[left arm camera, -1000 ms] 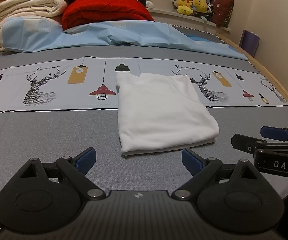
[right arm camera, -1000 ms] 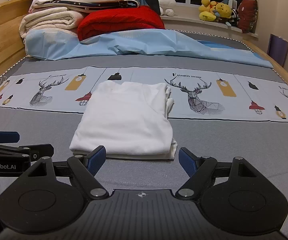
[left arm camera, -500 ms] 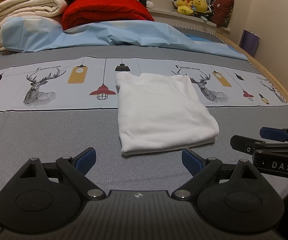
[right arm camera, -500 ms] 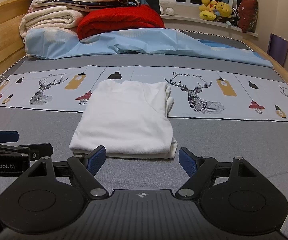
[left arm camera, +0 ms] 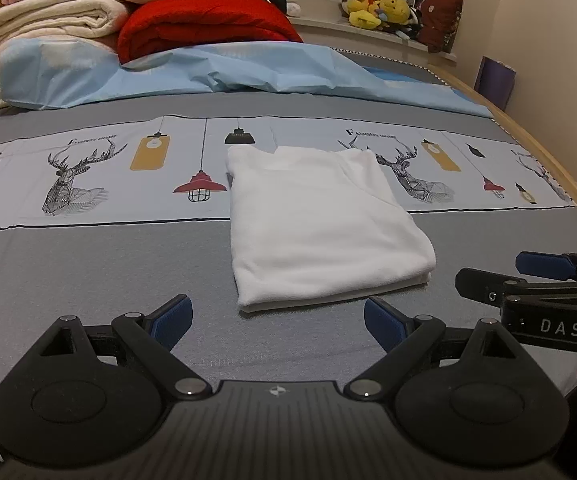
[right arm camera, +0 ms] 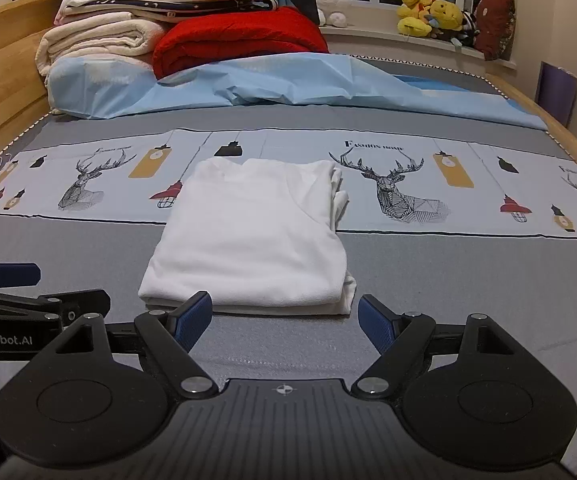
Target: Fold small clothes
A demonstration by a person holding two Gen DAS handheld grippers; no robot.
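A white garment lies folded into a flat rectangle on the bed, in the middle of both views. My left gripper is open and empty, just short of the garment's near edge. My right gripper is open and empty, also just in front of the near edge. Each gripper shows from the side in the other's view: the right one at the right edge of the left wrist view, the left one at the left edge of the right wrist view.
The bed sheet is grey with a printed deer band. A light blue cover, a red blanket and stacked white bedding lie at the far end. Plush toys sit on the windowsill. Wooden bed rails run along both sides.
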